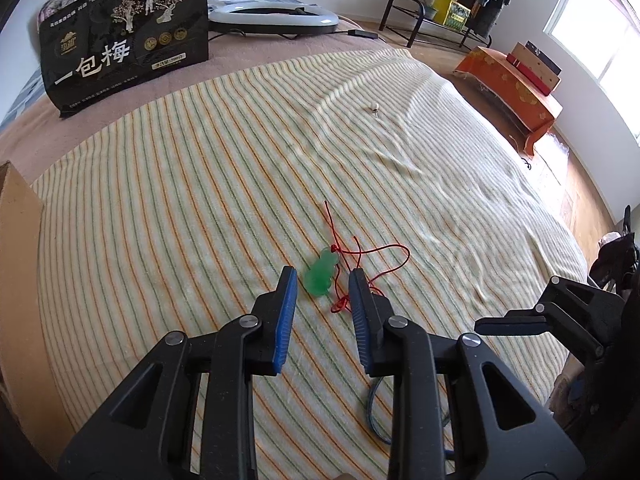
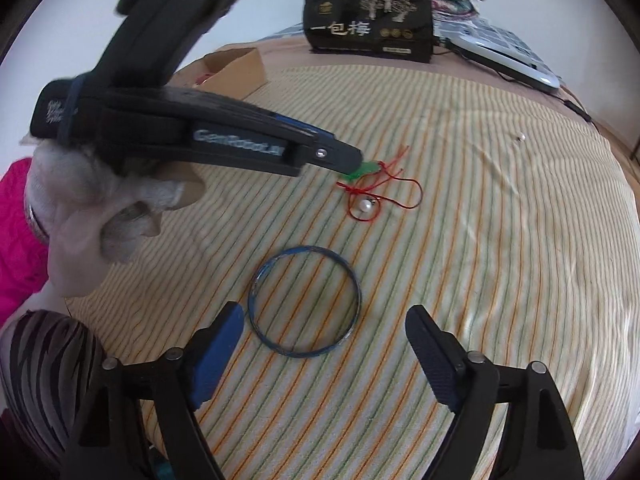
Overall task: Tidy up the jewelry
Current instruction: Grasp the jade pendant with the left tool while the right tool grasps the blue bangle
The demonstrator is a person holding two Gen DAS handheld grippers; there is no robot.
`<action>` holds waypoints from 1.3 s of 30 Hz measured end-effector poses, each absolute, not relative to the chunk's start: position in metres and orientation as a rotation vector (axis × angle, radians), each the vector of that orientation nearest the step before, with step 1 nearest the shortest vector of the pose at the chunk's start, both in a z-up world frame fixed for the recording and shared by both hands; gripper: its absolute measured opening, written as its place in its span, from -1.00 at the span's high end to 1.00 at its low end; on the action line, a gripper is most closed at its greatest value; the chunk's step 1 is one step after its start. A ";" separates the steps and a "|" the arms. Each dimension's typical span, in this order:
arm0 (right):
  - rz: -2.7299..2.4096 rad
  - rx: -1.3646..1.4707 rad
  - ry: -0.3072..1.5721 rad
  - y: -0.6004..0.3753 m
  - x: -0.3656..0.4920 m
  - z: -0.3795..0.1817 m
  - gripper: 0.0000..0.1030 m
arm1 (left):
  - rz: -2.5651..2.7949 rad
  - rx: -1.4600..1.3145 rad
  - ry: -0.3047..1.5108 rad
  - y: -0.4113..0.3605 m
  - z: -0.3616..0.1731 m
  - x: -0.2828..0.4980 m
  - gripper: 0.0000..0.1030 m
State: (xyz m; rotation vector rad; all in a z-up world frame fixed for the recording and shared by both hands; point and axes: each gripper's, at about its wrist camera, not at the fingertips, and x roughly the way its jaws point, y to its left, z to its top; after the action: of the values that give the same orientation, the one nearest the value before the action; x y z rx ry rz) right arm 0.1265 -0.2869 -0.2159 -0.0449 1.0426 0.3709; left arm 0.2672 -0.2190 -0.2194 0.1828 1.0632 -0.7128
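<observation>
Straddling the green pendant [image 1: 318,276] at 12 o'clock on the striped bed cover [image 1: 200,184], left tool [image 1: 323,292] is unclenched; its red cord [image 1: 384,256] may snag. Right tool [image 2: 324,344] gapes, empty, near the blue bangle [image 2: 304,302].

Bare striped blanket [image 1: 200,200] around — cardboard box [image 2: 236,68] leftward.

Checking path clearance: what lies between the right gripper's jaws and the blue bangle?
Only bare striped blanket between right gripper and blue bangle, in the right wrist view.
</observation>
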 end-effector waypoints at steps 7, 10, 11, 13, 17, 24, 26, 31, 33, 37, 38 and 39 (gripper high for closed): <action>0.387 -0.187 1.039 -0.266 0.125 -0.225 -0.70 | -0.726 0.212 1.071 -0.230 -0.228 0.273 0.49; 0.374 -0.235 1.035 -0.259 0.124 -0.229 -0.70 | -0.718 0.223 1.076 -0.233 -0.232 0.275 0.52; 0.370 -0.251 1.034 -0.258 0.124 -0.230 -0.70 | -0.717 0.228 1.078 -0.234 -0.233 0.276 0.57; 0.362 -0.279 1.026 -0.254 0.123 -0.232 -0.70 | -0.715 0.240 1.080 -0.236 -0.237 0.278 0.58; 0.357 -0.290 1.016 -0.254 0.122 -0.231 -0.67 | -0.710 0.244 1.079 -0.238 -0.241 0.282 0.67; 0.368 -0.313 1.010 -0.249 0.119 -0.230 -0.45 | -0.717 0.245 1.094 -0.239 -0.241 0.282 0.68; 0.365 -0.314 1.010 -0.247 0.118 -0.229 -0.43 | -0.717 0.257 1.088 -0.240 -0.240 0.281 0.68; 0.364 -0.311 1.007 -0.243 0.108 -0.228 -0.43 | -0.709 0.284 1.064 -0.243 -0.241 0.278 0.71; 0.366 -0.305 1.006 -0.244 0.108 -0.228 -0.42 | -0.707 0.272 1.062 -0.241 -0.241 0.279 0.71; 0.362 -0.294 1.006 -0.247 0.107 -0.227 -0.42 | -0.677 0.245 1.053 -0.232 -0.235 0.281 0.72; 0.357 -0.292 1.004 -0.249 0.108 -0.227 -0.42 | -0.673 0.235 1.050 -0.229 -0.233 0.281 0.72; 0.352 -0.289 1.001 -0.250 0.108 -0.226 -0.42 | -0.669 0.220 1.045 -0.225 -0.229 0.282 0.72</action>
State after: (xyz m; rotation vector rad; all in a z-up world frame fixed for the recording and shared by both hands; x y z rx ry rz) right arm 0.1075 -0.2500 -0.2260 -0.2887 1.0007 0.3523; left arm 0.2817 -0.2252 -0.2290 0.2201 1.0447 -0.6691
